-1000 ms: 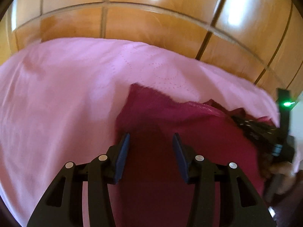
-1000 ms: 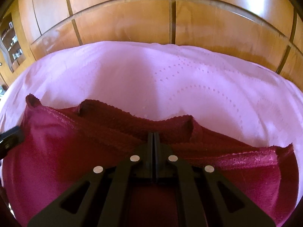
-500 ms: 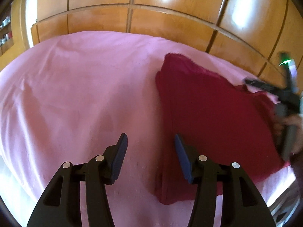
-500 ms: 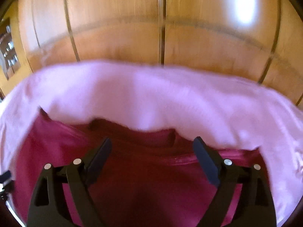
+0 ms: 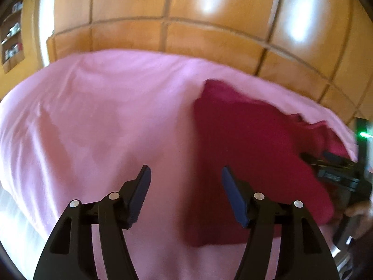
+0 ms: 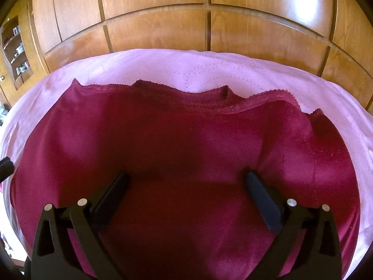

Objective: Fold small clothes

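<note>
A dark red garment (image 6: 186, 144) with a lace-trimmed far edge lies spread flat on the pink bedsheet (image 6: 209, 70). My right gripper (image 6: 186, 177) is open and empty, hovering low over the near middle of the garment. In the left wrist view the garment (image 5: 251, 154) lies to the right. My left gripper (image 5: 185, 172) is open and empty above the sheet (image 5: 93, 128), just left of the garment's edge. The right gripper (image 5: 335, 168) shows at the garment's far right side.
A wooden panelled wardrobe (image 6: 186, 18) stands right behind the bed. Shelves with small items (image 6: 16, 49) are at the far left. The sheet's edge drops off at the left in the left wrist view (image 5: 14, 210).
My right gripper opened, let go of the garment's lace edge and drew back; the garment now lies flat. My left gripper moved left off the garment, over bare sheet, still open.
</note>
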`<state>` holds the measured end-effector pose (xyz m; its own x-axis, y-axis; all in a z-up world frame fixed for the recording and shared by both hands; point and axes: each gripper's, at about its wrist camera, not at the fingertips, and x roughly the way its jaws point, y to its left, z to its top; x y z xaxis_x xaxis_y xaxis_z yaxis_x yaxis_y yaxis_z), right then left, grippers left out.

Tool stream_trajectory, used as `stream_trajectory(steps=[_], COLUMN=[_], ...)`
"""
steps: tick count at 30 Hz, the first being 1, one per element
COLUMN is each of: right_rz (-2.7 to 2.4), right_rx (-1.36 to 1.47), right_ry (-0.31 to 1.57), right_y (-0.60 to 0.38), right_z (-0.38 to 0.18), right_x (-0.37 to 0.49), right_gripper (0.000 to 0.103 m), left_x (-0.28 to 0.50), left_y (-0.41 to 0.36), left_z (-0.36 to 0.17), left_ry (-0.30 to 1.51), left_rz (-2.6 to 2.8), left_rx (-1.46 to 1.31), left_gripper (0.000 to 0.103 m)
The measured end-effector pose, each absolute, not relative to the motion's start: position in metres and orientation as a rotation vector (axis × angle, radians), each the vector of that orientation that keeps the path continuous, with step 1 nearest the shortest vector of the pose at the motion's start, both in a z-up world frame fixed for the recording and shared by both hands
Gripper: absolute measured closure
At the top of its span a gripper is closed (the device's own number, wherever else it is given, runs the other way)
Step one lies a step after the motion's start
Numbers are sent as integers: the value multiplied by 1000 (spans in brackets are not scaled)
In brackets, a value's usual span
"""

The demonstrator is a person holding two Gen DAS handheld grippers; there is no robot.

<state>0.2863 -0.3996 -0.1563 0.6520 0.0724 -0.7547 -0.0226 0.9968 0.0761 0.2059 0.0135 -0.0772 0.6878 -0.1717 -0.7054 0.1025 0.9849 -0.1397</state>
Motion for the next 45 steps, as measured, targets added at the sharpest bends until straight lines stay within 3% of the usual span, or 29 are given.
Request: stream_trajectory(steps=[14,25,32,39,45], right_rz=[9,-162,-161,-116,-79], right_rx=[205,297,487,655,669], right_ry=[806,839,813,822,806], right_y=[-457,-518,-564,-592,-595], right_z=[-107,-119,-126,-151,-161], right_x=[208,146,147,160,159], right_gripper=[3,3,4,13,13], left_x=[190,187,182,181,184], left_y=[-27,-49,-59,-62,-64], left_z=[-83,-84,-86,-88,-91], left_ry=[787,773,777,783,794], left_rz=[-205,-244,-246,-247,-246], left_rx=[50,100,124,147,163], left_gripper=[40,40,40,40,40])
